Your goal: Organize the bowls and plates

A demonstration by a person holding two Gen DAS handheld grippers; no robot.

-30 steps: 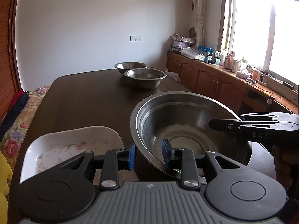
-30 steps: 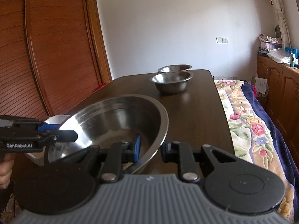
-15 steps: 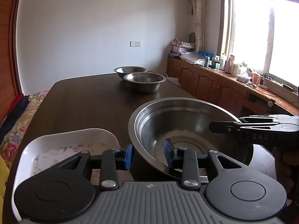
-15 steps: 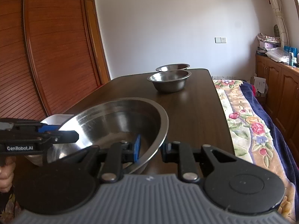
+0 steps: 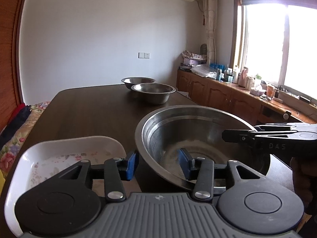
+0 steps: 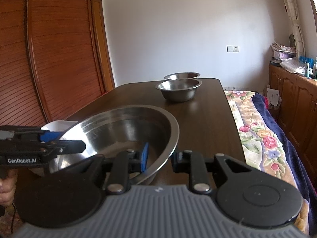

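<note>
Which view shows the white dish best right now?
The left wrist view. There the white dish fills the lower left, with its rim and floral inside showing, though the left tool covers its near part. The right wrist view shows only a corner of it behind the big bowl and the left tool.

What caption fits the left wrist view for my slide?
Both grippers, left and right, straddle the large steel bowl's rim beside a white floral dish; two smaller steel bowls wait behind.
</note>
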